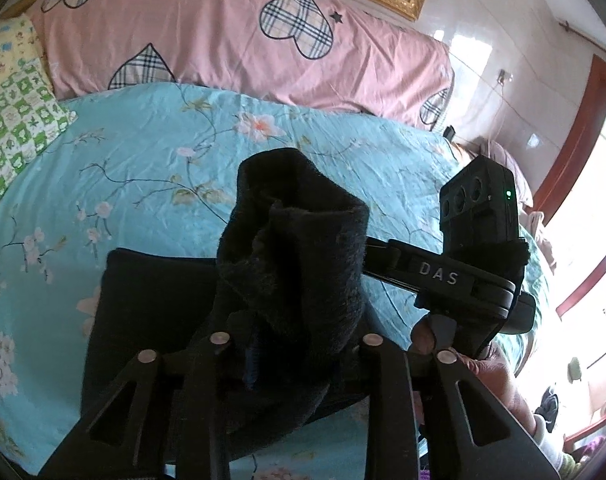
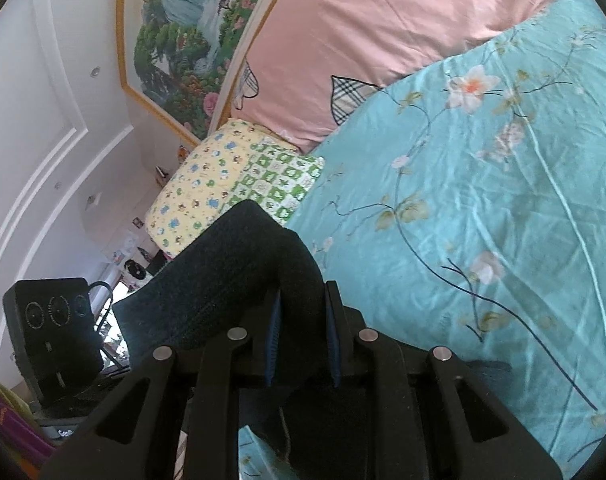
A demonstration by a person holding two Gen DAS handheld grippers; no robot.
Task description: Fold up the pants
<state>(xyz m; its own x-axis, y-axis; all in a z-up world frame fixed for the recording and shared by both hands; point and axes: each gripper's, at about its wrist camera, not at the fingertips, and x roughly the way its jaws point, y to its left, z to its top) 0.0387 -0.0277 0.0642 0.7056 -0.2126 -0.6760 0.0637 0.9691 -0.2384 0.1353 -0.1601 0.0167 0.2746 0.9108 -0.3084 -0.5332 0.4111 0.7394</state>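
Black pants [image 1: 291,240] lifted off the bed [image 1: 151,160], bunched up and hanging between the two tools. Left gripper [image 1: 295,344] clenched on a thick wad of the fabric, cloth bulging up and over the fingers so the tips barely show. Lower part of the pants spread flat on the teal floral sheet just behind and left of that wad. Right gripper [image 2: 301,328] clamped on another fold of the pants [image 2: 239,272], blue pads [image 2: 335,340] pressed against dark cloth on both sides, fabric arching up and away to the left. From the left wrist view, right tool visible off to the right side with "DAS" lettering and a green light, a hand [image 1: 491,364] wrapped around its grip. Pink pillow [image 1: 239,32] with plaid hearts lined up along the head of the bed, yellow-and-green patterned pillow [image 2: 231,184] beside it in the corner. Gold-framed landscape painting [image 2: 183,40] up on the wall above.
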